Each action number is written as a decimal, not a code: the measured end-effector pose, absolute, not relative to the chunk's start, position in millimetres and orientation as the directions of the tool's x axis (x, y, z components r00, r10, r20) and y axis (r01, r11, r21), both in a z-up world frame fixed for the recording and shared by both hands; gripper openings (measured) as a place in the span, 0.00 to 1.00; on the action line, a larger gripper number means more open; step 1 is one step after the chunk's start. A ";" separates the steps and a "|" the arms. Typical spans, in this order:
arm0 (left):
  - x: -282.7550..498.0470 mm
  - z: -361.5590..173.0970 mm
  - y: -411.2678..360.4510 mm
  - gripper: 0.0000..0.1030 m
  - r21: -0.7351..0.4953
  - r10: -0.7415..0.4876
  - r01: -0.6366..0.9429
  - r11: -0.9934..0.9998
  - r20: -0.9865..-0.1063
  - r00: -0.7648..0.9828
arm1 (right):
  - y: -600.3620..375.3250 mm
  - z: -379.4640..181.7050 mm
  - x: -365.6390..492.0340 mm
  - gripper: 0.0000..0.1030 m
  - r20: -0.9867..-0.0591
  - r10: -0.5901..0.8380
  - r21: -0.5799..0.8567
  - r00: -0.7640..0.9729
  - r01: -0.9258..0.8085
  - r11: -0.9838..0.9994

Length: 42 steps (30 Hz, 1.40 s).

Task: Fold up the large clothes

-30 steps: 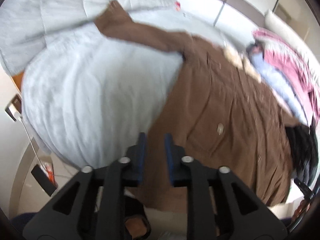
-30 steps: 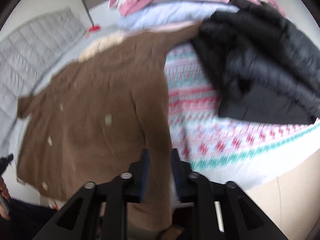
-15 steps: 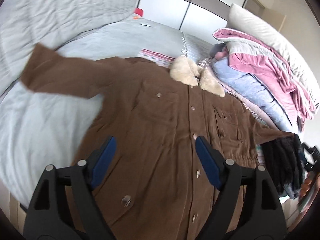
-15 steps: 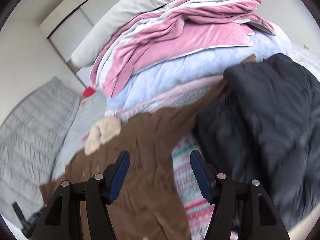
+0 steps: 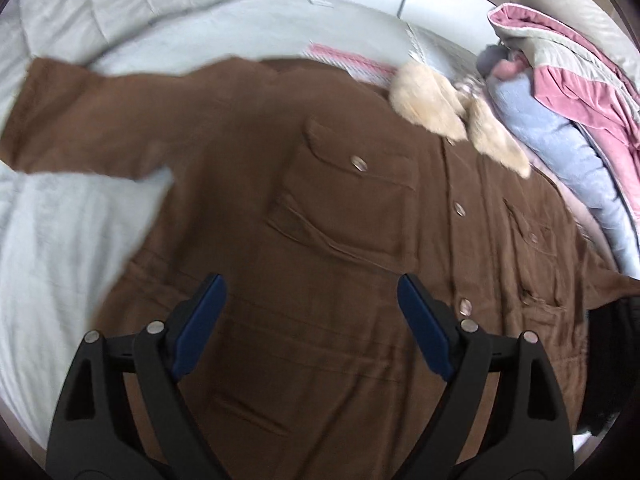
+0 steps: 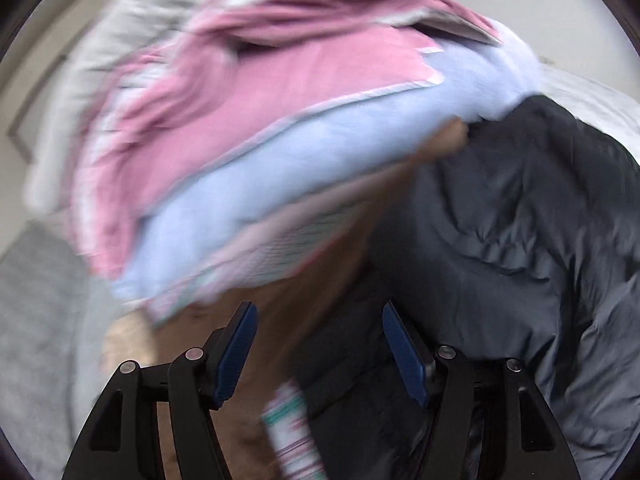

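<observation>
A brown button-front jacket [image 5: 328, 216] with a cream fleece collar [image 5: 452, 108] lies spread flat on the bed, one sleeve [image 5: 80, 120] stretched to the left. My left gripper [image 5: 312, 320] is open and empty, just above the jacket's lower front. My right gripper [image 6: 316, 344] is open and empty, over the jacket's other sleeve [image 6: 360, 216], which runs beside a black puffer jacket [image 6: 520, 240]. The right wrist view is blurred.
A pile of pink [image 6: 260, 80] and light blue [image 6: 300, 160] bedding lies at the right of the bed; it also shows in the left wrist view [image 5: 580, 100]. A grey quilt [image 5: 120, 12] lies at the back left. A patterned blanket [image 6: 292, 424] lies under the jackets.
Both grippers went from shut to open, letting go of the jacket. The left gripper has moved in lower over the jacket front. The right gripper has swung towards the bedding pile.
</observation>
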<state>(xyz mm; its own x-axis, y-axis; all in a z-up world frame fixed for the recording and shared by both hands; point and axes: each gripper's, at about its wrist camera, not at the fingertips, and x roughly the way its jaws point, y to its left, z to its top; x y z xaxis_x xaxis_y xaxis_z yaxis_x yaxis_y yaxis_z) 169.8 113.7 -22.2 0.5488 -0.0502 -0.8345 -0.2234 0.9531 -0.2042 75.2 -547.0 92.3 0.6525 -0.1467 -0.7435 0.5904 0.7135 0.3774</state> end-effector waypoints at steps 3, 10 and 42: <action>176.0 -27.9 103.1 0.85 -0.221 -0.078 -0.207 0.953 -0.840 0.537 | -555.5 74.4 90.1 0.64 -0.776 -0.207 0.329 0.596 0.661 0.674; 192.6 -38.0 98.5 0.85 -0.234 -0.087 -0.225 0.946 -0.850 0.520 | -562.0 67.5 103.2 0.66 -0.740 -0.278 0.333 0.612 0.693 0.639; 192.1 -41.9 115.4 0.85 -0.293 -0.141 -0.252 0.922 -0.862 0.486 | -523.5 70.8 109.8 0.06 -0.576 -0.244 0.455 0.780 0.554 0.698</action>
<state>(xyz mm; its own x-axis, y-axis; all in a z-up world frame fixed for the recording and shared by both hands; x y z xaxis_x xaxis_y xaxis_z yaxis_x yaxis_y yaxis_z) 192.1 115.4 -41.9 0.4864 -0.1411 -0.8623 -0.2519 0.9223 -0.2930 109.8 -523.5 70.8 0.7802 -0.2439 -0.5759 0.5537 0.6977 0.4546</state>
